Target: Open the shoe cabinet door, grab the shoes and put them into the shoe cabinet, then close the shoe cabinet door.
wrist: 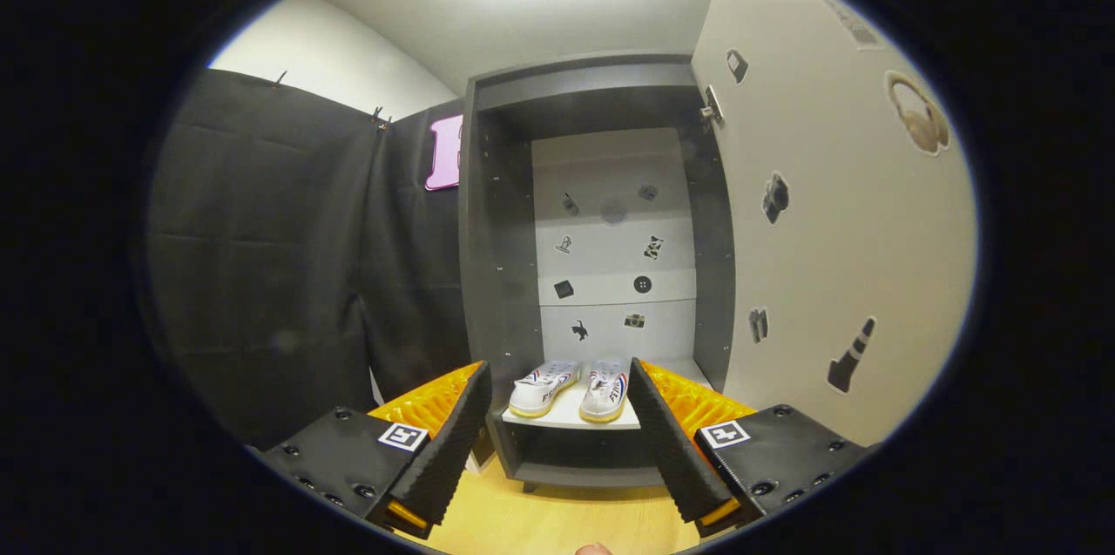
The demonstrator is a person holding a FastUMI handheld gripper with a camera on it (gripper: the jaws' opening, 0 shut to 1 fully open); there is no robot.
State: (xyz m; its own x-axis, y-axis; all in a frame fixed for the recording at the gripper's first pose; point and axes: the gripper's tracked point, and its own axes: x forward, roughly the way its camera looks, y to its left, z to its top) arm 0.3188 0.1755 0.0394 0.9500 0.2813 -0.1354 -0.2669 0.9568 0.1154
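A dark grey shoe cabinet (pixel 501 276) stands ahead with its door (pixel 836 215) swung wide to the right. A pair of white shoes (pixel 571 388) with red and blue stripes sits side by side on the cabinet's white lower shelf (pixel 566 417), toes toward me. My gripper (pixel 559 429) is open, held back from the cabinet, with nothing between its fingers. The shoes appear in the gap beyond the fingertips.
The door's pale inner face carries several stickers. A black cloth wall (pixel 287 276) hangs left of the cabinet. The wooden floor (pixel 540 520) runs up to the cabinet's base. A fingertip (pixel 594 550) shows at the bottom.
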